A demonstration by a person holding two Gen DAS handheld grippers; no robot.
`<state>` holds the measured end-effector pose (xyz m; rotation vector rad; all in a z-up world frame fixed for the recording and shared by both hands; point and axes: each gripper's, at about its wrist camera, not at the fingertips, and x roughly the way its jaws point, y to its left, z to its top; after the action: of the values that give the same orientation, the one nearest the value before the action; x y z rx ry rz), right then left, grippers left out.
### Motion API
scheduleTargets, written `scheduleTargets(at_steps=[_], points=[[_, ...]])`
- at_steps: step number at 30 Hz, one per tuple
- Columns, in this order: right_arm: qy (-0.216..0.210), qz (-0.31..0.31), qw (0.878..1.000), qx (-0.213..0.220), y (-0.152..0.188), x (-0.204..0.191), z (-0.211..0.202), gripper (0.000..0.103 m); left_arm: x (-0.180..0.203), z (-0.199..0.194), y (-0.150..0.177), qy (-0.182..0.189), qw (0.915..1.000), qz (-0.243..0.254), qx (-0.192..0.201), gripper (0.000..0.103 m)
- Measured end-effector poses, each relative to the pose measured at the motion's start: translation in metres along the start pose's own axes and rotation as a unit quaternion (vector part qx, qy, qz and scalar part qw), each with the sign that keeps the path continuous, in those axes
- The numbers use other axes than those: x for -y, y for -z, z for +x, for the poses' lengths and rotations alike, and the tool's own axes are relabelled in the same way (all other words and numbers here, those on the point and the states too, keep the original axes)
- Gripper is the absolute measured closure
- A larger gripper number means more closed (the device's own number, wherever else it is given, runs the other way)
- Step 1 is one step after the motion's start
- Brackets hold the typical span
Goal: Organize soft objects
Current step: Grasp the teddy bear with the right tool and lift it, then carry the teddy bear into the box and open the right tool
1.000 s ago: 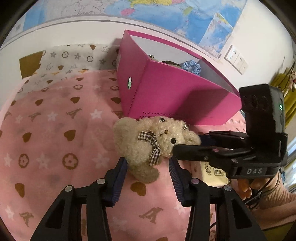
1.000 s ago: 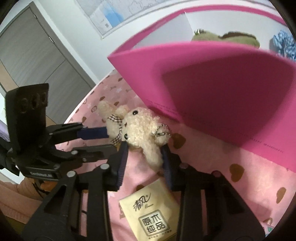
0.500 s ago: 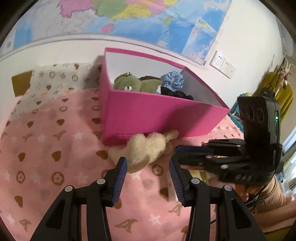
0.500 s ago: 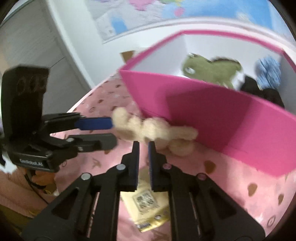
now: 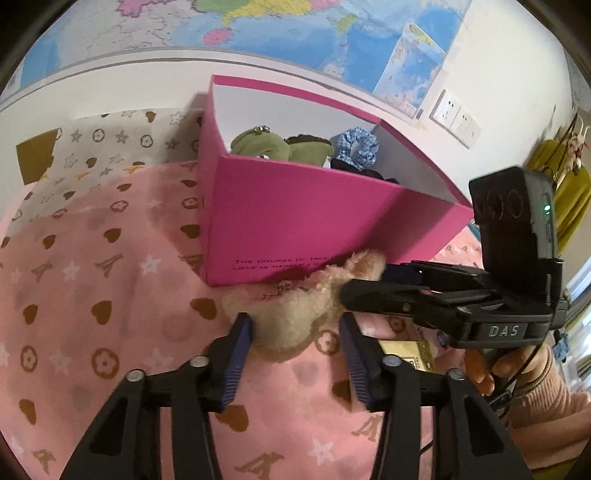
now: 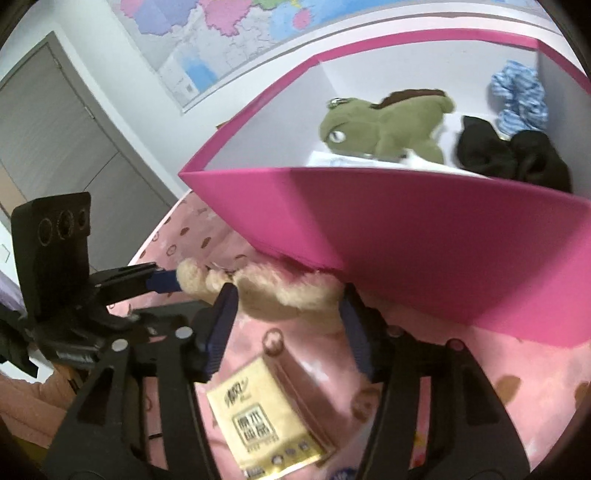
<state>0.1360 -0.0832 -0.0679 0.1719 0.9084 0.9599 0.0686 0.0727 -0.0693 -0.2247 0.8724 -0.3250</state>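
A beige teddy bear [image 5: 295,314] lies on the pink blanket against the front wall of the pink box [image 5: 314,221]. My left gripper [image 5: 295,332] is open with the bear's lower end between its fingers. My right gripper [image 6: 288,314] is open around the bear [image 6: 288,295] from the other side; it also shows at the right of the left wrist view [image 5: 369,291]. Inside the box [image 6: 406,229] lie a green plush toy [image 6: 384,125], a blue scrunchie [image 6: 517,96] and a black cloth item [image 6: 513,155].
A yellow tissue pack [image 6: 266,417] lies on the blanket [image 5: 92,295] below the right gripper. A wall with a map [image 5: 295,33] stands behind the box. A grey door [image 6: 55,122] is at the left in the right wrist view.
The right gripper, shut half a second ago, has opened around the bear. The left gripper has moved in so that the bear is between its fingers. The bear lies by the box front.
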Motion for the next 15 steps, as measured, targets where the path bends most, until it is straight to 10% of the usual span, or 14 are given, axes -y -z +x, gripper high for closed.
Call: scheduleTargets(at_steps=[8,15], points=[[-0.006,-0.031,0.999,0.024,0.005,-0.018,-0.02,0.089,-0.003,-0.022,-0.002,0.029,0.999,-0.024,0.025,0.08],[-0.01,-0.099,0.991,0.087,-0.01,-0.063,-0.07,0.091,0.038,-0.063,-0.034,0.032,0.9945,0.035,0.094,0.082]])
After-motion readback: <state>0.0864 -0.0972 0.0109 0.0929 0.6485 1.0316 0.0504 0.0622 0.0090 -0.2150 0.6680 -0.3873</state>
